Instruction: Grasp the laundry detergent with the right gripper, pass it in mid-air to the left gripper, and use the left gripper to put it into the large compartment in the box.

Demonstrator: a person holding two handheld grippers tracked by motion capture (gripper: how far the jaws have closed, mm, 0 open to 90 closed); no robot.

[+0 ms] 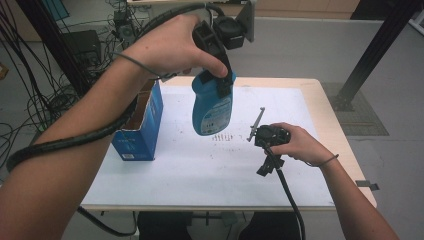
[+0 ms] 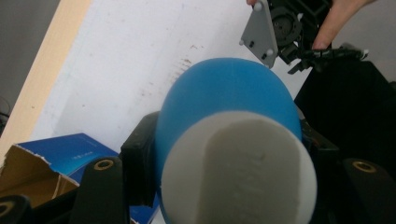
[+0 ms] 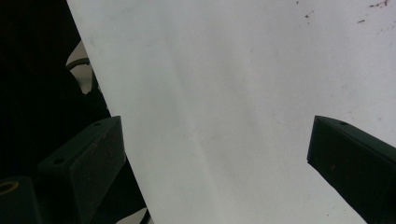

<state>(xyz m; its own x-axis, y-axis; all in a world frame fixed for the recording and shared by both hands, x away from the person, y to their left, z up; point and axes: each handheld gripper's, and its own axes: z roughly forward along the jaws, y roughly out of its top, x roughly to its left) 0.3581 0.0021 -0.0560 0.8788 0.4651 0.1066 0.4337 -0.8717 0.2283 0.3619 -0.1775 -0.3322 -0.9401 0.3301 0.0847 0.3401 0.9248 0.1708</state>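
Observation:
A blue bottle with a white cap hangs in the air above the white sheet, cap end up. My left gripper is shut on its upper part. In the left gripper view the white cap faces the camera, the blue body lies beyond it, and black jaws press on both sides. My right gripper rests low over the sheet at the right, held by a hand. In the right gripper view its jaws stand wide apart with only white sheet between them.
An open blue cardboard box stands at the table's left edge, below and left of the bottle. Small dark specks mark the sheet's middle. The wooden table edge runs along the right. Cables lie on the floor at the far left.

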